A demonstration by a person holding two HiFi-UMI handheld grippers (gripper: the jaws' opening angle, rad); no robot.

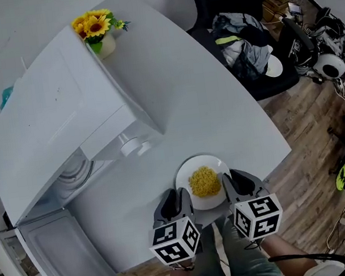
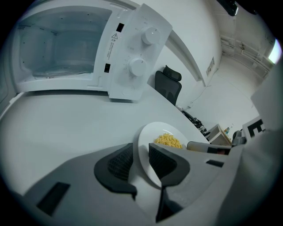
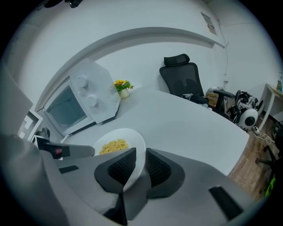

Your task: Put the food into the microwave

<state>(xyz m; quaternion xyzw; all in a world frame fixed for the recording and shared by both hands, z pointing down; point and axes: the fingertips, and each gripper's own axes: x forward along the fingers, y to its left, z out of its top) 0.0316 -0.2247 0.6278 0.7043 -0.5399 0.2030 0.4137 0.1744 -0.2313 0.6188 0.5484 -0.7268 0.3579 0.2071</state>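
Observation:
A white plate with a heap of yellow food is low over the white table, near its front edge. My left gripper is shut on the plate's left rim and my right gripper is shut on its right rim. In the left gripper view the rim of the plate stands between the jaws of my left gripper. The right gripper view shows the plate pinched the same way in my right gripper. The white microwave stands behind and to the left, its door swung open.
The microwave's open cavity and knob panel face my left gripper. A small vase of yellow flowers stands behind the microwave. A black office chair with clothes on it is beyond the table at the right, over wooden floor with clutter.

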